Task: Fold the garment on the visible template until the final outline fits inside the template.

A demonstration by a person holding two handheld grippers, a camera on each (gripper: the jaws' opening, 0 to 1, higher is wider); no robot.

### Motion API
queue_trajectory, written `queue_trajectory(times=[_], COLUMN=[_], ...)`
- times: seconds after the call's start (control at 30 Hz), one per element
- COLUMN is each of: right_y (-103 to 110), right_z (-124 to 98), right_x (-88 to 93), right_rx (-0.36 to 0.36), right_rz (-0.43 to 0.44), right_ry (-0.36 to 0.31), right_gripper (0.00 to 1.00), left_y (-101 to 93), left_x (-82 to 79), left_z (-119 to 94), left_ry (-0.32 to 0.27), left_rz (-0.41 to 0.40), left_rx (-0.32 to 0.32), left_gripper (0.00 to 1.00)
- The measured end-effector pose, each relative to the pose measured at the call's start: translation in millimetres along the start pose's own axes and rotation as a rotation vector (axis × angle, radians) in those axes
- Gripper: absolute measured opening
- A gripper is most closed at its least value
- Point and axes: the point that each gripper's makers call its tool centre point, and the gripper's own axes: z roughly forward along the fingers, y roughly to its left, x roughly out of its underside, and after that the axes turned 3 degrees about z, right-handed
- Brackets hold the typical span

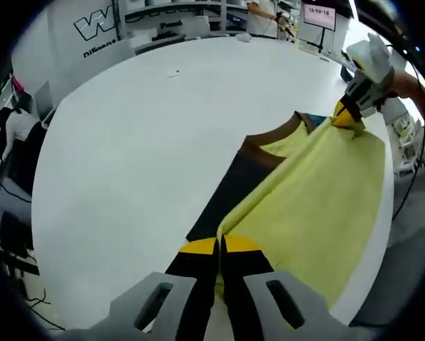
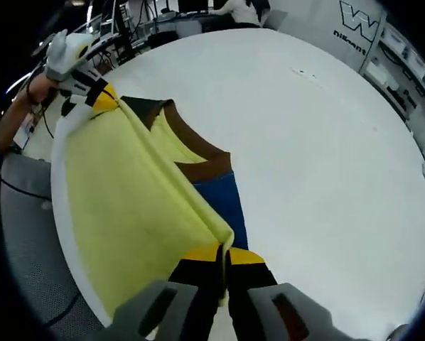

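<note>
**Fold in progress: garment edge lifted between both hand-held grippers**

The yellow garment (image 1: 326, 192) lies at the near edge of the white counter (image 1: 127, 156), partly over the dark template (image 1: 230, 192), which reads blue in the right gripper view (image 2: 223, 199). A brown collar band (image 1: 269, 138) shows at the garment's far side.

Left hand-held gripper (image 1: 219, 249): jaws pressed together, pinching one end of a folded edge of the garment. Right hand-held gripper (image 2: 223, 256): jaws pressed together, pinching the other end of the same edge. Each gripper also appears at the far end of the fold in the opposite view, right (image 1: 347, 117) and left (image 2: 102, 98). The edge runs taut between the two grip points, raised off the counter.

Status, as a judgement:
- Done: both ends of the edge are grasped and lifted; a first fold is being formed.
- Remaining: lay the lifted edge across the garment and release. The cloth hangs past the near rim of the counter and extends well beyond the template, so further folds appear necessary before the outline fits inside it.
</note>
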Motion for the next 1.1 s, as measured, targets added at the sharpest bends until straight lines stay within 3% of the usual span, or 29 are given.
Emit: queue_trajectory(times=[0.07, 0.1, 0.17, 0.2, 0.3, 0.43, 0.5, 0.63, 0.7, 0.97, 1.1], right_y=[-1, -4, -15, -15, -16, -15, -16, -11, -6, 8, 13], right_z=[0, -1, -7, -13, -29, -45, -55, -60, -63, -58, -55], right_x=[-2.4, -9.0, -15.1, -14.3, -13.9, -10.8, -20.0, -9.6, -4.7, 15.5, 19.4], right_rx=[0.011, 0.033, 0.125, 0.141, 0.168, 0.211, 0.249, 0.257, 0.262, 0.233, 0.217], right_rz=[-0.009, -0.089, -0.167, -0.137, -0.046, -0.014, -0.008, 0.021, 0.038, 0.09, 0.098], right_ry=[-0.029, -0.075, -0.147, -0.172, -0.239, -0.28, -0.374, -0.354, -0.356, -0.32, -0.309], right_gripper=[0.0, 0.02, 0.16, 0.2, 0.17, 0.23, 0.23, 0.23, 0.23, 0.2, 0.12], left_y=[1.6, 2.0, 4.4, 4.7, 8.5, 8.7, 6.0, 1.2, -6.7, -16.6, -17.8], left_x=[-3.1, -6.7, -12.4, -15.1, -17.3, -9.5, -1.8, 12.7, 19.8, 32.1, 29.9], left_z=[-1, -2, -12, -14, -32, -45, -46, -45, -44, -40, -36], left_ry=[-0.02, -0.045, -0.082, -0.099, -0.133, -0.152, -0.151, -0.13, -0.128, -0.113, -0.129], left_rz=[-0.004, -0.051, -0.049, -0.041, -0.044, -0.078, -0.084, -0.088, -0.127, -0.164, -0.183], left_rx=[-0.003, -0.009, -0.022, -0.026, -0.06, -0.065, -0.066, -0.066, -0.038, -0.035, -0.033], left_gripper=[0.02, 0.02, 0.03, 0.03, 0.06, 0.08, 0.09, 0.12, 0.13, 0.14, 0.12])
